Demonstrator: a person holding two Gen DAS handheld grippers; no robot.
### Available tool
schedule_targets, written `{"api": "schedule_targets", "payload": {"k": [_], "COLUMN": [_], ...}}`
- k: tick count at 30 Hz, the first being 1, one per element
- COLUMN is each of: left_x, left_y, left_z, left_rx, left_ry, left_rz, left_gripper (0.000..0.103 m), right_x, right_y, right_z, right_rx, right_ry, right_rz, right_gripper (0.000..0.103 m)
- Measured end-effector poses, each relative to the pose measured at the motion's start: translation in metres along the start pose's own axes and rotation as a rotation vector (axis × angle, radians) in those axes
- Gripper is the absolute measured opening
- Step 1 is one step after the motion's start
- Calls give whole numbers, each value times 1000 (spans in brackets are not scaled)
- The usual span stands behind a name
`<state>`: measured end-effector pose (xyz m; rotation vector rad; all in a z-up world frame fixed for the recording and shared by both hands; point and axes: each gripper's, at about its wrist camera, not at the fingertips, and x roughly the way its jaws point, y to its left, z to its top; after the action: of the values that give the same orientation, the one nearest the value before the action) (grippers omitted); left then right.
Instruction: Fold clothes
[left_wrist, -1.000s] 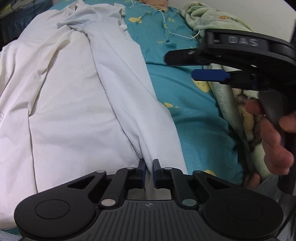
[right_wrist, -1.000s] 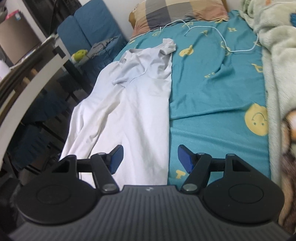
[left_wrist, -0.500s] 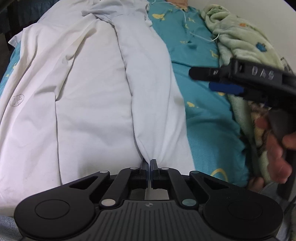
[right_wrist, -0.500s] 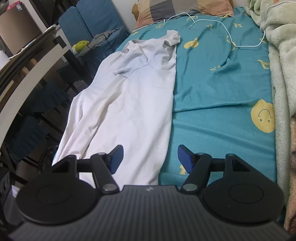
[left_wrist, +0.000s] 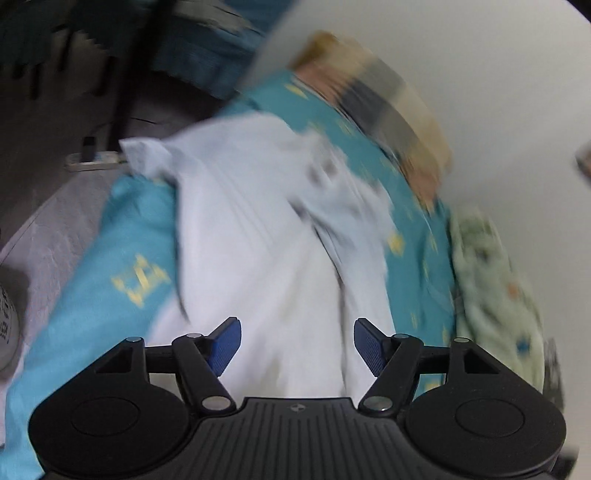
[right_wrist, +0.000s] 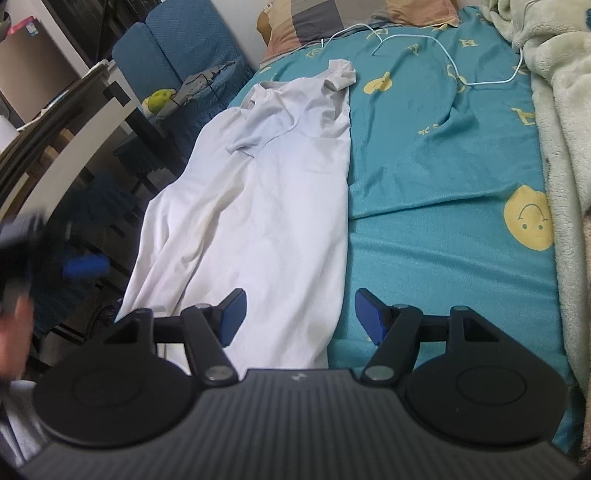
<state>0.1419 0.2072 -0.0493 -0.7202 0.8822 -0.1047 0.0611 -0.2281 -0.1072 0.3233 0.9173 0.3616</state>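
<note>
White T-shirt (right_wrist: 280, 206) is lying lengthwise along the left side of the teal bedsheet (right_wrist: 443, 221), one side folded over onto its middle, collar end toward the checked pillow (right_wrist: 306, 22). Left gripper (left_wrist: 297, 345) is hanging over the shirt's lower part, jaws opening, blue pads gripping nothing; view is blurred. Right gripper (right_wrist: 299, 314) is hovering over the hem edge, jaws standing wide apart and holding nothing.
</note>
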Motion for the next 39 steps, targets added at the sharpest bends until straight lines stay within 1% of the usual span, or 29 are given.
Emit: {"api": "schedule_targets", "payload": {"k": [2,3,6,8,10,12,13,15,17,19,24,27,28,29,30,31,32,34,36,37,38,39], "left_x": [19,30,66,84,100,121,129,141,151,157,166,172,171,170,168,165,162,153,146,143,139,134], "left_y": [31,45,79,99,117,129,132,136,139,140,146,146,144,142,140,136,132,123,115,109,101,91], "left_z": [31,42,66,74,77,77,76,77,82,86,96,102,103,104,104,106,108,111,115,118,121,124], "left_rx": [-145,-203,-334,-400,-469,-528,-545,-557,-583,-606,-664,-645,-643,-641,-628,-594,-551,-480,-436,-406,-366,-315], "left_ry": [-51,-65,-86,-103,-115,-104,-99,-132,-159,-188,-247,-253,-261,-271,-282,-291,-297,-313,-317,-317,-320,-329], "left_rz": [-23,-32,-48,-65,-112,-171,-196,-230,-257,-271,-267,-245,-227,-206,-187,-166,-141,-121,-119,-104,-81,-53], "left_gripper": [70,70,70,70,70,70,70,72,77,78,78,75,70,62,58,49,37,25,18,11,7,6], "right_x": [8,13,28,38,48,57,61,71,81,88,93,94,95,94,94,94,93,92,90,89,88,86], "right_y": [2,2,5,7,9,10,9,7,4,2,1,-2,-3,-4,-4,-4,-5,-6,-6,-6,-7,-7], "right_z": [1,2,5,7,11,14,15,17,20,21,25,27,28,28,28,28,28,28,28,28,28,29], "right_rx": [-5,-8,-21,-27,-27,-28,-27,-13,6,22,43,65,70,75,80,83,86,91,97,100,102,106], "right_ry": [13,21,44,58,67,77,83,101,120,128,119,113,111,109,108,106,106,105,102,100,97,95], "right_rz": [-6,-10,-23,-27,-20,-11,-11,-11,-10,-3,13,24,26,27,28,29,30,31,35,37,41,45], "right_gripper": [68,68,68,68,68,68,68,68,68,68,68,68,68,68,68,68,68,67,68,68,68,68]}}
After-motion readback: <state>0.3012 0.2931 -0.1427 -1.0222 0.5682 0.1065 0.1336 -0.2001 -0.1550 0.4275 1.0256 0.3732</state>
